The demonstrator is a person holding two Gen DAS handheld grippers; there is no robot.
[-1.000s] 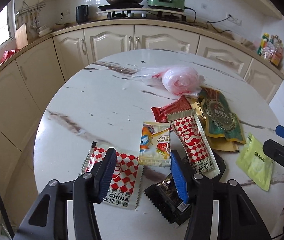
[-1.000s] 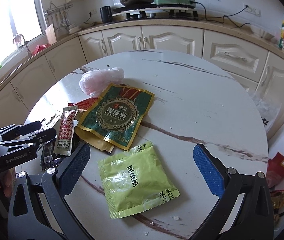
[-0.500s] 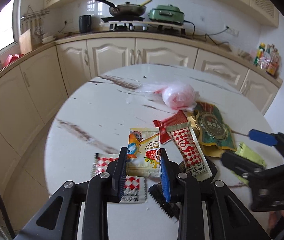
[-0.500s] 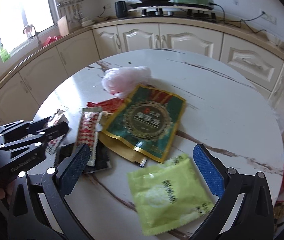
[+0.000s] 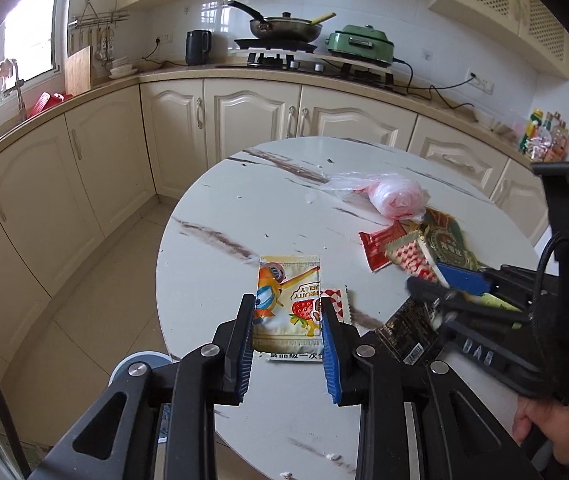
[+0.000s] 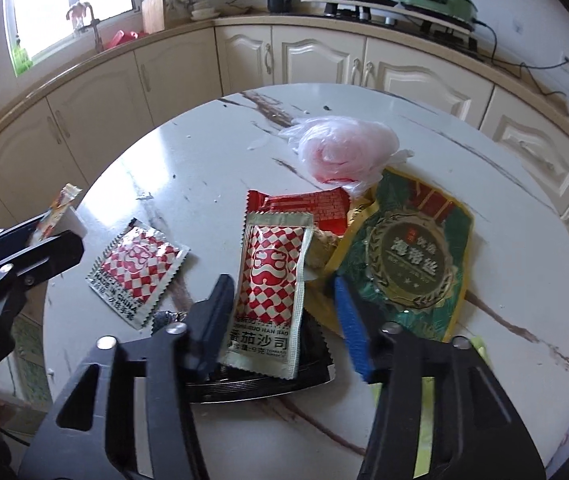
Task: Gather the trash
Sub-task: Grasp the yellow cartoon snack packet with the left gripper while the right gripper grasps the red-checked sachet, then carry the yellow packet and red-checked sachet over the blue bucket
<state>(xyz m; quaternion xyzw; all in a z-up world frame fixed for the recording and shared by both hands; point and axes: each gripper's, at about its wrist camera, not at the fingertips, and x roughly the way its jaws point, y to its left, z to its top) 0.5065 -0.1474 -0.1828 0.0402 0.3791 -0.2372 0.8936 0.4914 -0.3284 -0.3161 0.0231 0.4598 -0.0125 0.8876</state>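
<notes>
Left tool (image 5: 287, 312): narrow, clamped on the jelly packet (image 5: 288, 280) by its lower part. The right wrist view shows the packet raised off the desk (image 6: 424, 100) at its left edge, presumably to carry it off as trash.
Right tool (image 6: 282, 292): jaws closing astride the ketchup sachet (image 6: 274, 256). The pads do not plainly press it yet.
Ketchup sachet: lies flat on top of a black wrapper (image 6: 268, 384), near the edge closest to the person. Being the top item of the pile, it is likely the easiest one to pinch.
Checkered packet (image 6: 136, 268): flat on the desk toward its left edge, apart from the pile and not yet collected.
Rest of the trash: a red wrapper (image 6: 308, 204), a green pouch (image 6: 408, 256) and a pink bag (image 6: 344, 148) overlap around the middle of the desk, awaiting pickup.
</notes>
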